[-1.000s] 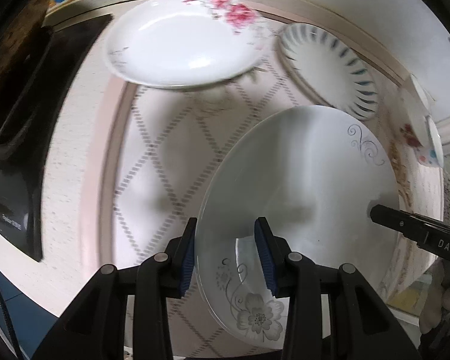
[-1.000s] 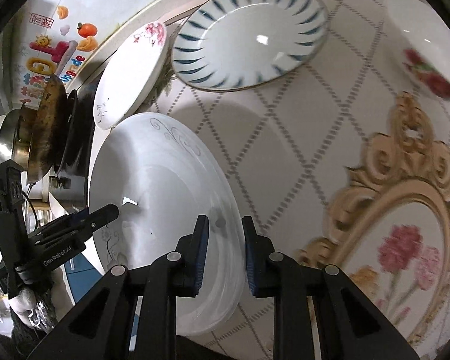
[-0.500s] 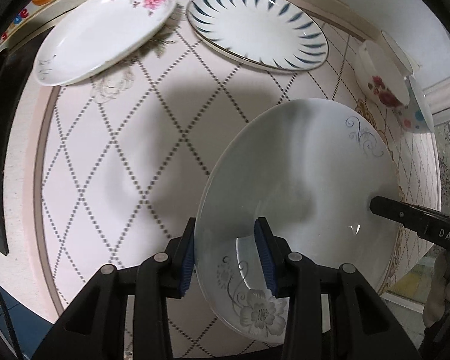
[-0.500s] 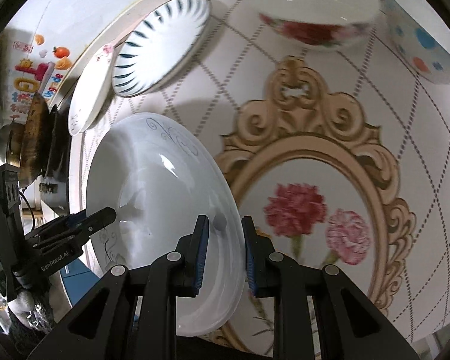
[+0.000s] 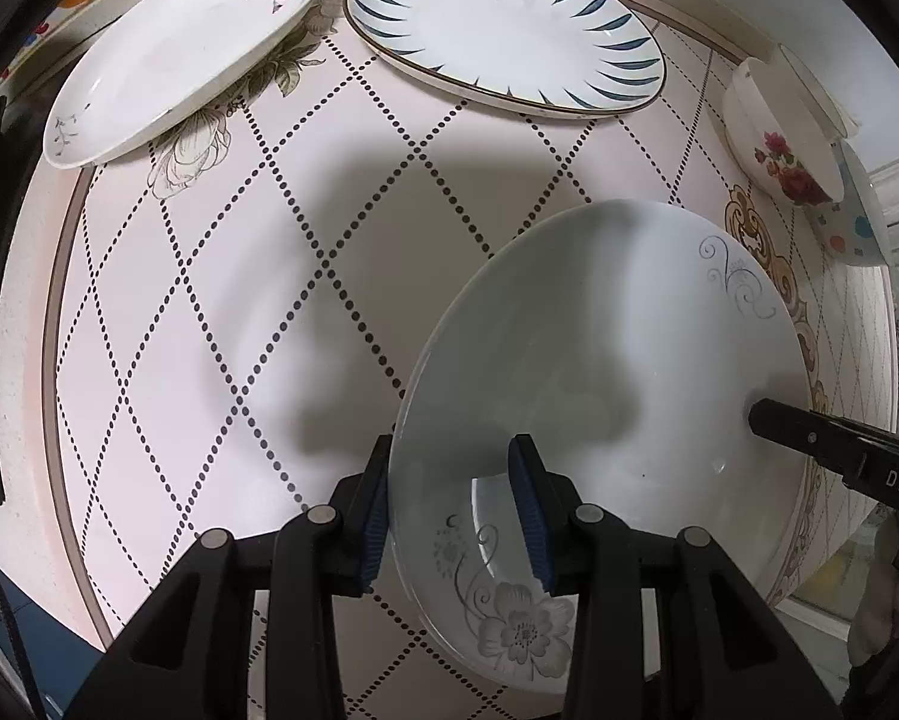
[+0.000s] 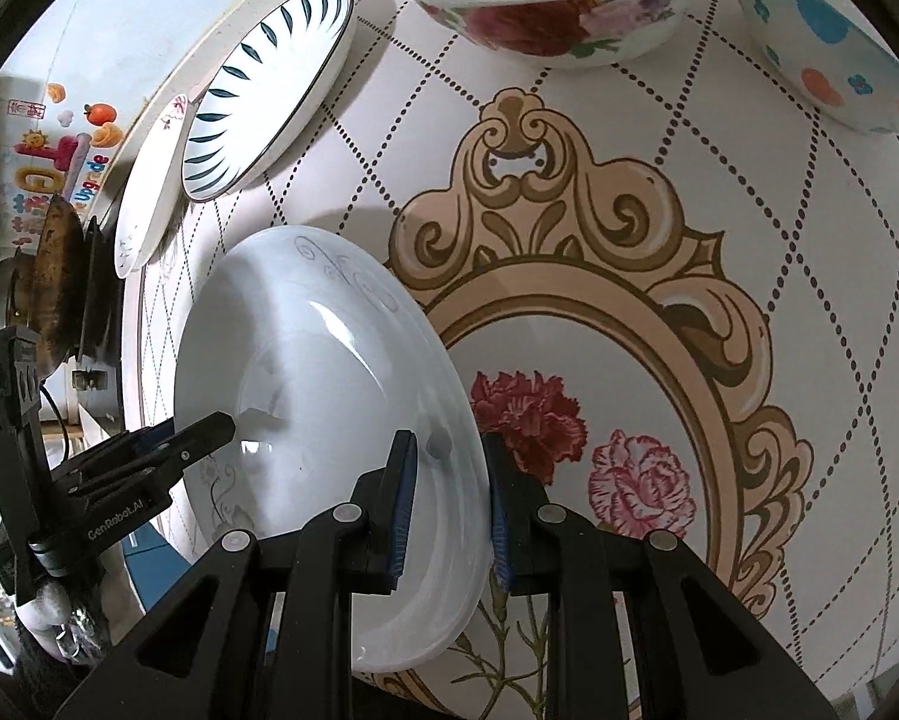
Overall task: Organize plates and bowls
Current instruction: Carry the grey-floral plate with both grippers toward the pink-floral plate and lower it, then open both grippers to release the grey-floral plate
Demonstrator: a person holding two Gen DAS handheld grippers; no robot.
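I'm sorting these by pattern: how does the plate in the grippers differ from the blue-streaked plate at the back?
The held plate has faint grey swirls and a grey flower; the blue-streaked plate has dark blue dashes around its rim. The held plate is tilted off the table, clamped at opposite edges by both grippers; the blue-streaked plate rests untouched on the table. Both are white.

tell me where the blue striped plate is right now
The blue striped plate lies on the table at the far edge in the left wrist view, between the pink rose plate on its left and the rose bowl on its right.
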